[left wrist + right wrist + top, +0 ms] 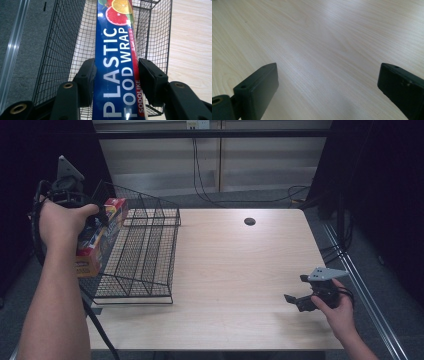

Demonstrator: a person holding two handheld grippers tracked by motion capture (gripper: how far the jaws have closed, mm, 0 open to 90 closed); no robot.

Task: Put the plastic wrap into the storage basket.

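While a hand at the upper left of the high view grips them, the left tongs [102,220] clamp a long blue box of plastic food wrap [116,65], both pads pressed on its sides. That box hangs over the left edge of a black wire basket [150,245] standing on the pale wooden tabletop [240,270]. At lower right, the right tongs [295,292] hover with jaws spread wide, holding nothing.

Black claws [327,90], grey three-cornered plates [327,273]
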